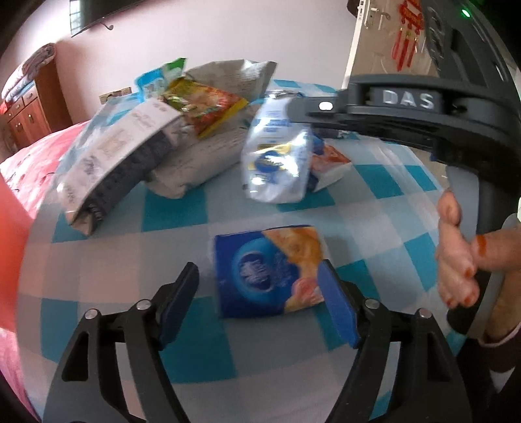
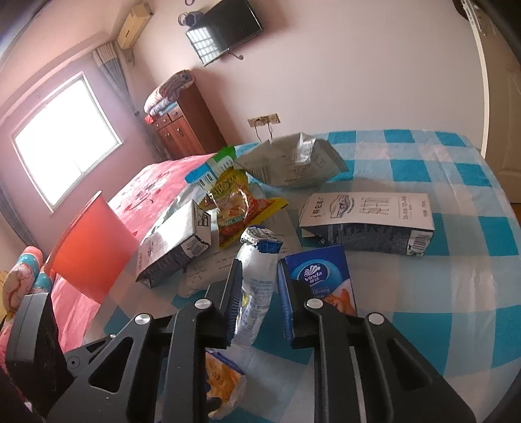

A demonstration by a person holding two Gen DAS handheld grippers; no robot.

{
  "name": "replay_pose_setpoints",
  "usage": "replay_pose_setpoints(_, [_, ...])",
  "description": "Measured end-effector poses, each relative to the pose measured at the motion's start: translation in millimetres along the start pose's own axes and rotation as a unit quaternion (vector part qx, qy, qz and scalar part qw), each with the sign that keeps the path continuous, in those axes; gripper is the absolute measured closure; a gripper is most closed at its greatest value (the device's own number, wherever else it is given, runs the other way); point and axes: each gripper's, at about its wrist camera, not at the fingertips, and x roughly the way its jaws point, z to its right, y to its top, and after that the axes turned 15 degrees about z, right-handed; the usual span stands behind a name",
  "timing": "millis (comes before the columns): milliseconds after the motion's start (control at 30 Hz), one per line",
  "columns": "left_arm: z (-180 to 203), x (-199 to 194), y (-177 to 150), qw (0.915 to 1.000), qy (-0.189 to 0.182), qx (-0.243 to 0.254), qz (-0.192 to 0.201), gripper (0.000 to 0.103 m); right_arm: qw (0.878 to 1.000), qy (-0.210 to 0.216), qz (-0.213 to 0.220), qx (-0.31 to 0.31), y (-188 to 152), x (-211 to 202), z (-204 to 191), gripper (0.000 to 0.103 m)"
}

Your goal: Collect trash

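My left gripper (image 1: 260,293) is open, its fingers on either side of a blue tissue pack (image 1: 270,270) lying flat on the checked tablecloth (image 1: 374,208). My right gripper (image 2: 257,286) is shut on a crumpled clear plastic wrapper (image 2: 257,276) with blue print, held above the table; it also shows in the left wrist view (image 1: 276,156) under the right gripper's body (image 1: 407,107). A blue Vinda tissue pack (image 2: 319,273) lies right beside the right finger. A yellow snack bag (image 2: 237,205), grey paper bags (image 2: 293,162) and white cartons (image 2: 368,218) lie piled behind.
A red bin (image 2: 94,247) stands at the table's left edge, beside a pink bed (image 2: 153,182). A wooden cabinet (image 2: 182,123), a window (image 2: 65,140) and a wall TV (image 2: 224,29) are behind. A door (image 1: 374,42) stands to the right.
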Motion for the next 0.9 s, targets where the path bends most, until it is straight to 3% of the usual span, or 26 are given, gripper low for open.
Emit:
replay_pose_setpoints(100, [-16,-18,10,0.9993,0.024,0.006,0.029,0.024,1.0,0.003,0.006,0.004,1,-6,-1,0.082])
replay_pose_setpoints(200, [-39,-27,35,0.9933,0.066,0.061,0.073,0.019,1.0,0.007,0.009,0.004,1,-11,-2,0.082])
replay_pose_setpoints(267, [-49,-27,44,0.9892,0.073,0.096,0.083,0.019,1.0,0.011,0.011,0.007,1,-13,-2,0.082])
replay_pose_setpoints(433, [-75,3,69,0.9792,0.089,0.172,0.06,0.019,1.0,0.013,0.009,0.009,0,-15,-2,0.082])
replay_pose_setpoints(567, [-88,23,80,0.9795,0.053,0.191,0.038,0.019,1.0,0.012,0.006,0.013,1,-14,0,0.082])
replay_pose_setpoints(900, [-106,59,72,0.9794,0.042,0.198,-0.007,0.018,1.0,0.014,-0.003,0.009,0,-10,-7,0.082])
